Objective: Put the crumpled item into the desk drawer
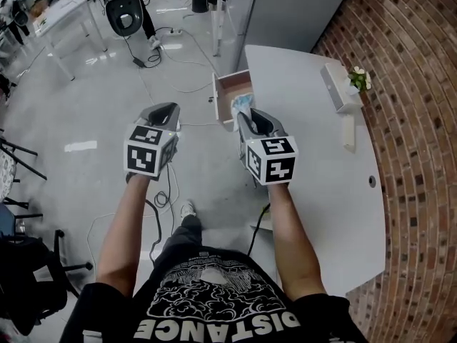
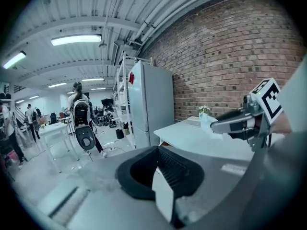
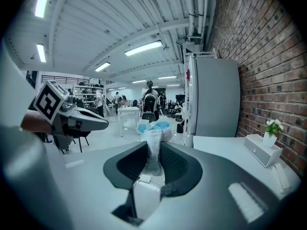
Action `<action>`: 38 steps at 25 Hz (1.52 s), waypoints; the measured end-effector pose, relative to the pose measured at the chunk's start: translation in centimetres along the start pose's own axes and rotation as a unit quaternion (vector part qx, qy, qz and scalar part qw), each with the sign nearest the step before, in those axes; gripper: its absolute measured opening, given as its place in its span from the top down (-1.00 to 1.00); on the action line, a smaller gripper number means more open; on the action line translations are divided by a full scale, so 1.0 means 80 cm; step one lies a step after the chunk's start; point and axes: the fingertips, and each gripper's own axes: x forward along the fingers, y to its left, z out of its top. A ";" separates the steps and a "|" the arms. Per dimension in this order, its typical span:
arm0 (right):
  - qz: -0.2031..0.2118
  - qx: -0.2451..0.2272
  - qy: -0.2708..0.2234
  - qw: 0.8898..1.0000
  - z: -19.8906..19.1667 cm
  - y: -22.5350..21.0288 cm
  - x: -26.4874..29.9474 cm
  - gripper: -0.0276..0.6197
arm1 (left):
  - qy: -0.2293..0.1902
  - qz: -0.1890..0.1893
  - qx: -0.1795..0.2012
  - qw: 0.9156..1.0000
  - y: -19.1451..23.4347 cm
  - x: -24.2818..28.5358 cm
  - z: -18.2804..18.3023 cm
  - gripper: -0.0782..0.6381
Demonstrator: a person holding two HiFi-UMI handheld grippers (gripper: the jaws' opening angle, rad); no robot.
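White and pale blue, the crumpled item (image 3: 154, 128) sits pinched between the jaws of your right tongs (image 3: 153, 150), its puffed top standing up past the tips. The jaws are part-way closed on its lower stem, pressing it from both sides. In the head view it hangs just at the near edge of the open drawer (image 1: 230, 90), which juts from the end of the white bench (image 1: 314, 163).

Judge it as very light and soft: it looks like thin paper or fabric, though you cannot tell which from here. It should squash instead of resisting, so a firmer squeeze gains you nothing. It is unlikely to break, but loose folds may catch on the ribbed pads when you let go. Your hold low on the wad, with the bulk above the tips, looks sound; a bite on an outer flap alone would likely let it unfold or slip.

Your left tongs (image 2: 156, 150) are closed with nothing between the jaws, held out over the floor (image 1: 86, 120), well apart from the drawer.
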 end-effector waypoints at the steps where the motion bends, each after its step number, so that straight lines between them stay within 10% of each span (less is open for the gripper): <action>1: -0.003 0.000 0.002 1.000 0.004 -0.002 0.008 0.64 | 0.000 -0.003 0.000 1.000 0.008 0.006 0.003 0.78; 38: -0.065 0.028 0.067 0.995 0.014 -0.032 0.215 0.64 | 0.027 -0.083 -0.002 0.996 0.172 0.171 0.003 0.78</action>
